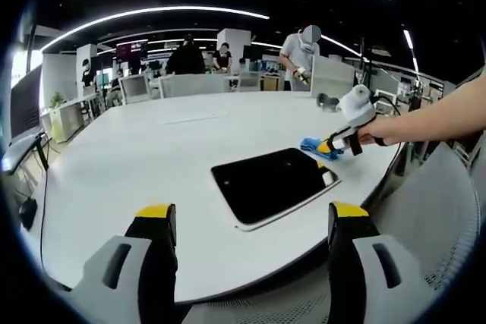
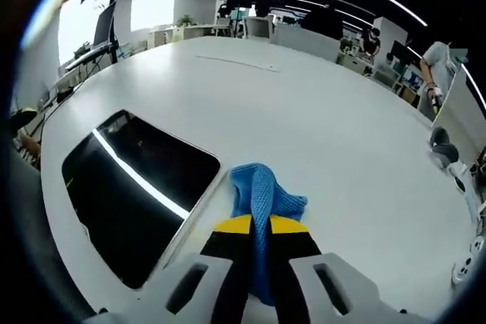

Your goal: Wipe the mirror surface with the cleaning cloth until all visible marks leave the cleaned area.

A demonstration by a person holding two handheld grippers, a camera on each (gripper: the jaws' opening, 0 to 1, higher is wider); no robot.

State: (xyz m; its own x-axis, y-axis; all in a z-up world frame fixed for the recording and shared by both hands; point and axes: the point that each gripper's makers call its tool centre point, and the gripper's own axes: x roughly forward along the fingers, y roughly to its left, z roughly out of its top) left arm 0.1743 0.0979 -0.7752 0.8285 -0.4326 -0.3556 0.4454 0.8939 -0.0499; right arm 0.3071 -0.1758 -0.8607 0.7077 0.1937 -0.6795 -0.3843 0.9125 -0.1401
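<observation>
Evidently ready to wipe, the right gripper [image 2: 254, 225] pinched the blue cloth [image 2: 262, 196] on the table [image 2: 319, 111] just right of the mirror [image 2: 129, 187], while the left gripper [image 1: 250, 214] hung spread, mirror [image 1: 269, 182] ahead.

The mirror [image 1: 273, 184] is viewed in the left gripper view from beyond the worktop [image 1: 152, 157] edge, facing across it, fairly far. In the right gripper view the mirror [image 2: 129, 187] is seen close, from just beside it. Mirror and worktop are shared by both views.
</observation>
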